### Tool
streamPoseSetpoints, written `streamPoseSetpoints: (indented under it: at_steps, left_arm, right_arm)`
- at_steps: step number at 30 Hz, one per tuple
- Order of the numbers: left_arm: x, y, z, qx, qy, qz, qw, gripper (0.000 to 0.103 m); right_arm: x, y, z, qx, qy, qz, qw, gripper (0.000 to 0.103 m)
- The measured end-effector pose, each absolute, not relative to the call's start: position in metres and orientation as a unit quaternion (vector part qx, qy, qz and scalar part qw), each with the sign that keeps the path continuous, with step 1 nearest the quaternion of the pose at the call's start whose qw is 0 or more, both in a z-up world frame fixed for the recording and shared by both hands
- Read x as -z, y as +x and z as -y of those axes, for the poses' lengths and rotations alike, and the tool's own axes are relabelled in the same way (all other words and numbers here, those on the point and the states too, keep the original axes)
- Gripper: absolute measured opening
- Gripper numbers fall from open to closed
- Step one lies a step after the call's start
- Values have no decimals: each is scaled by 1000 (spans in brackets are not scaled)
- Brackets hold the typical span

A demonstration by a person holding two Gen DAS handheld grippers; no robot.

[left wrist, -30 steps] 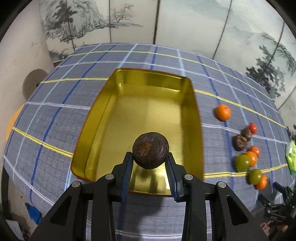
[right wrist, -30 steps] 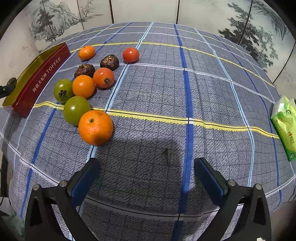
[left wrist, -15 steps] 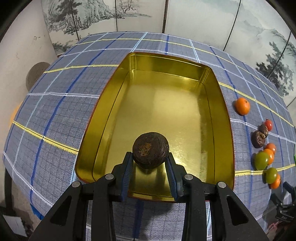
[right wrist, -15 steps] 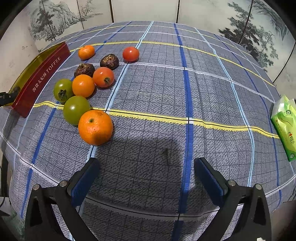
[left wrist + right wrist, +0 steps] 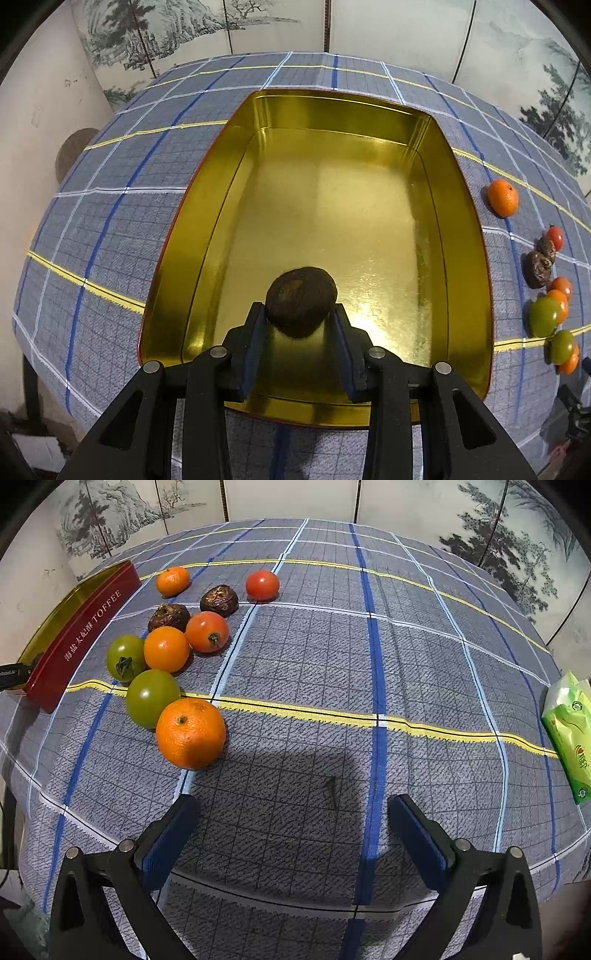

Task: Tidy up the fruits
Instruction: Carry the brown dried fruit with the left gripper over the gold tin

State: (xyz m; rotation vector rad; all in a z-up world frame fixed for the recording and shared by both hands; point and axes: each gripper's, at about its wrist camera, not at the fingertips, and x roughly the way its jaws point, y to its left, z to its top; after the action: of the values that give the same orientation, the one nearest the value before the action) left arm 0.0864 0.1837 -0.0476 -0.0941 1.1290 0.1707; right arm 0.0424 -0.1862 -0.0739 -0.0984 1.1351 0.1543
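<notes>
Gripping a dark brown wrinkled fruit (image 5: pixel 301 301) between their blue pads, the left tongs (image 5: pixel 300 321) are seen in the left wrist view above the near end of a gold tin tray (image 5: pixel 207 206); whether the fruit touches the tray floor cannot be told. The tray's gold interior is shown bare in this view, and it stands on a counter (image 5: pixel 110 229) covered by a blue-grey plaid cloth. Only the tray's red outer wall, lettered TOFFEE, is shown in the right wrist view, at the far left.

The loose fruits are seen only as a small, crowded row at the right edge of the left wrist view, whereas they are laid out plainly in the right wrist view: a large orange (image 5: pixel 190 732) nearest, touching a green tomato (image 5: pixel 152 698); a second green tomato (image 5: pixel 125 658) beside a smaller orange (image 5: pixel 166 649) and a red tomato (image 5: pixel 207 631); two more dark wrinkled fruits (image 5: pixel 219 599) behind these; a small mandarin (image 5: pixel 172 580) and another red tomato (image 5: pixel 262 585) farthest back.

The right tongs (image 5: pixel 291 834) are held wide apart over bare cloth with nothing between them, near the large orange. A green tissue packet (image 5: pixel 567 734) is shown at the right edge of that view alone
</notes>
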Motion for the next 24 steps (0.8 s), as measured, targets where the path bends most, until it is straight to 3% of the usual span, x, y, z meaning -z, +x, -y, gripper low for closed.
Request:
streamPoseSetpoints:
  at_steps: [21, 24]
  left_arm:
    - [52, 80, -171, -91, -16, -540, 836, 37]
    - [52, 80, -170, -91, -11, -542, 835, 37]
  right_arm:
    - [53, 37, 167, -114, -66, -504, 854, 101]
    - [49, 36, 163, -122, -71, -490, 860, 95]
